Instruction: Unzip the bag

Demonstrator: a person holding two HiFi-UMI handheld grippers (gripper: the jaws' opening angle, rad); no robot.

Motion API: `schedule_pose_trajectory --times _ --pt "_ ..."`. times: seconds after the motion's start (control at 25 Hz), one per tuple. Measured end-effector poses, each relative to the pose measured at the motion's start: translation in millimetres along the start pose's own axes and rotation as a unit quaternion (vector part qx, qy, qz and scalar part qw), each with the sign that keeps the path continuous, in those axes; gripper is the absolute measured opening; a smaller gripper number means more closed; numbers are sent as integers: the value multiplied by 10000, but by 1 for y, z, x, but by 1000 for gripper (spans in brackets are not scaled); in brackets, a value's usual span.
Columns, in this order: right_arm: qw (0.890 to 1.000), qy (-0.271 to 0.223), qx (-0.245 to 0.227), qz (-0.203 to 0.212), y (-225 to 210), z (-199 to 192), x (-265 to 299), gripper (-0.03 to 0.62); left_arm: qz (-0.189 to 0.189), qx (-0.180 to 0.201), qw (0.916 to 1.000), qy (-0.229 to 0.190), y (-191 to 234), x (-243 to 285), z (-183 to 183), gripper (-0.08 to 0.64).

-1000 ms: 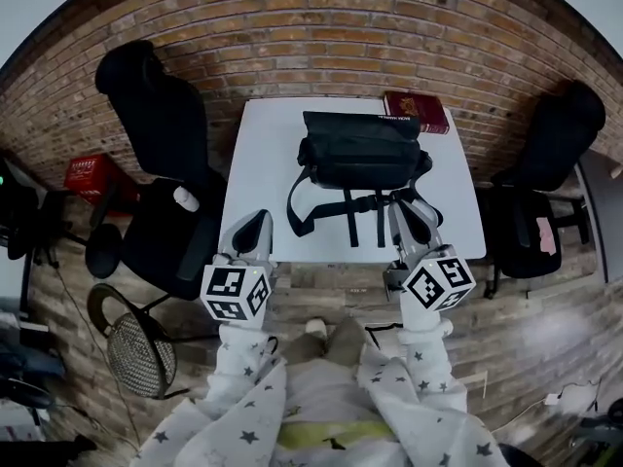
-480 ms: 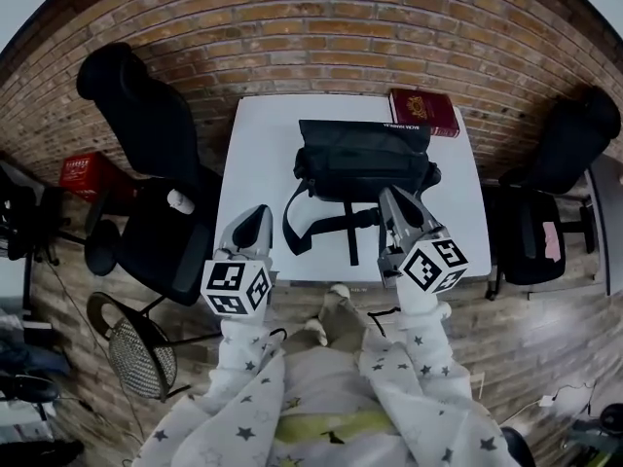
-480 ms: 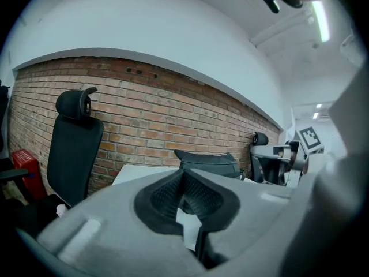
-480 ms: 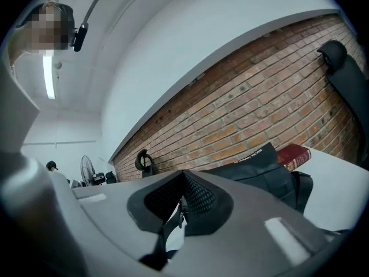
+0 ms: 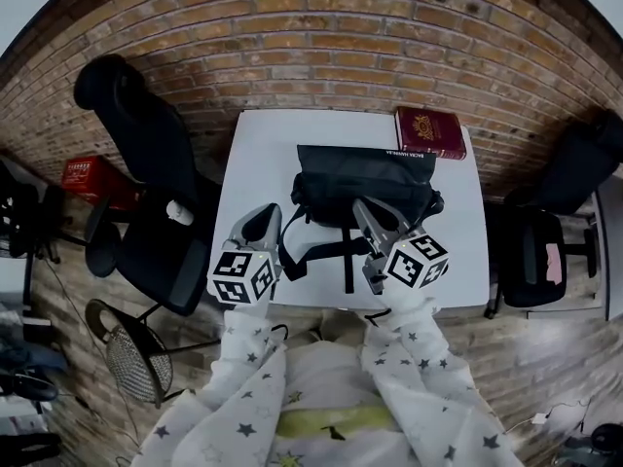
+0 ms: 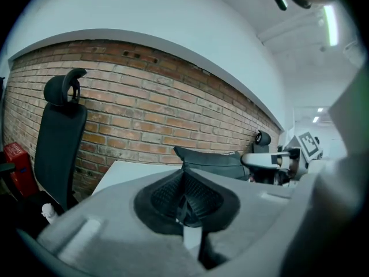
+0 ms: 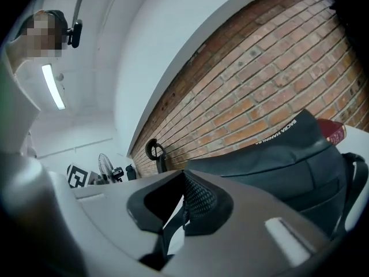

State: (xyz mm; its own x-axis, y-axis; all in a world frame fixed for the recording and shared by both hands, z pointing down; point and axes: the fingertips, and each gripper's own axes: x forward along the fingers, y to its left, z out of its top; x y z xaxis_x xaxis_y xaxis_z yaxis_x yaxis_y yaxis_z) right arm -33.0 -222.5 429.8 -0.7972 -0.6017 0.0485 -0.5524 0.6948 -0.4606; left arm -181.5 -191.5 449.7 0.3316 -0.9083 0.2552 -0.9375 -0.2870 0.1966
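Hovering shut and empty above the worktop [image 5: 251,154], the left hand-held gripper [image 5: 265,213] and right hand-held gripper [image 5: 362,206] pointed toward one bag [image 5: 365,173] and one book [image 5: 430,131].

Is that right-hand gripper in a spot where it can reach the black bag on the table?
Probably yes. The right gripper hangs at the front of the black bag, with nothing between them. Its jaws are shut, so they would need to open before gripping anything.
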Motion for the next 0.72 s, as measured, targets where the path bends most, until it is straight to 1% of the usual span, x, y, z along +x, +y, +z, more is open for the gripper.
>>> schedule_pose_trajectory --times 0.08,0.2,0.36,0.44,0.52,0.64,0.72 --pt "9998 115 81 165 1 -8 9 -3 -54 -33 10000 31 1 8 0 0" --pt "9986 379 146 328 3 -26 21 -3 -40 -98 9999 77 8 19 -1 0" --pt "9973 601 237 359 6 -47 27 -3 -50 -170 9997 192 14 30 -7 0" --pt "9966 688 304 346 8 -56 31 -3 -136 -220 9993 264 17 34 -9 27" --pt "9954 808 396 325 10 -67 37 1 -256 -244 9988 339 19 38 -11 28" --pt "9927 972 639 314 10 -81 51 66 -486 -220 9979 371 21 51 -6 55" --pt "9909 1060 784 251 10 -94 57 106 -671 -214 9966 425 20 58 -6 95"
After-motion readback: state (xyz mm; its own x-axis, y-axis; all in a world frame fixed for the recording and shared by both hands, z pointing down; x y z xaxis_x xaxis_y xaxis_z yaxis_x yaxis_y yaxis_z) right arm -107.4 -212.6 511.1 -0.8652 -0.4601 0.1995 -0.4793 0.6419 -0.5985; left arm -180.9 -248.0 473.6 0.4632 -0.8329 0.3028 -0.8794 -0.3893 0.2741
